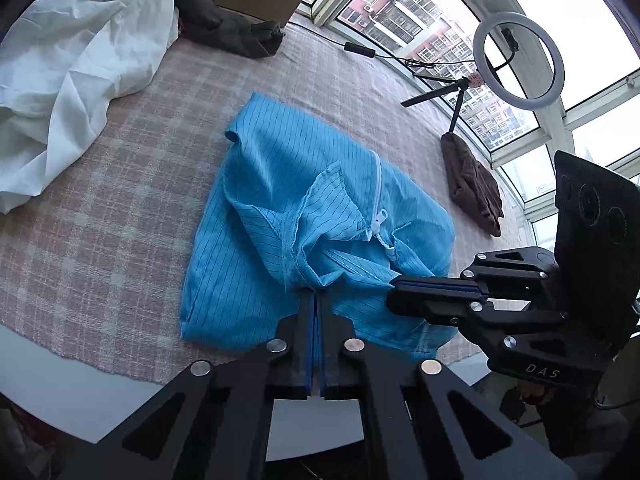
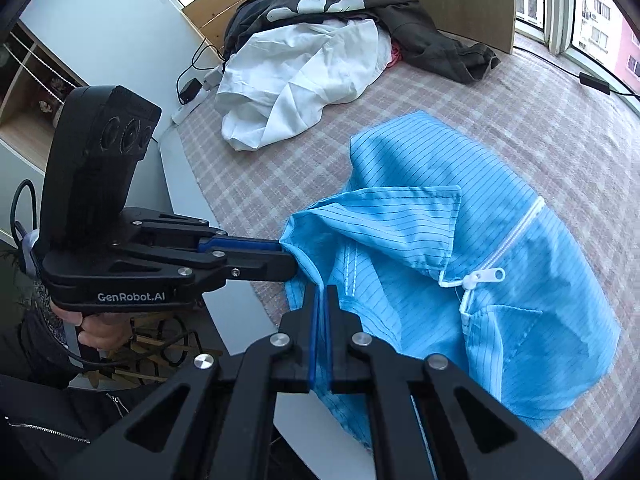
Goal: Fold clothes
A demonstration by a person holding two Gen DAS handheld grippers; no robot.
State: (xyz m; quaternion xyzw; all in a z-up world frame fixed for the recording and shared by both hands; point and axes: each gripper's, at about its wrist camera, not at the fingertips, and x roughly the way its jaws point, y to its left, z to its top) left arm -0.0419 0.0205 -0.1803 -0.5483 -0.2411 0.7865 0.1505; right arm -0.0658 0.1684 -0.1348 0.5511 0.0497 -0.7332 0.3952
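A blue pinstriped garment with a white zipper lies partly folded on the plaid bed cover. My left gripper is shut on a bunched edge of it near the bed's front. Just to the right, my right gripper is shut on the same edge. In the right wrist view the blue garment spreads to the right; my right gripper pinches its near hem, and my left gripper clamps the fold beside it. A hand holds the left gripper's handle.
A crumpled white garment and a dark garment lie at the far left of the bed. A brown cloth sits at the right edge by the windows. A ring light on a tripod stands there, with a black cable.
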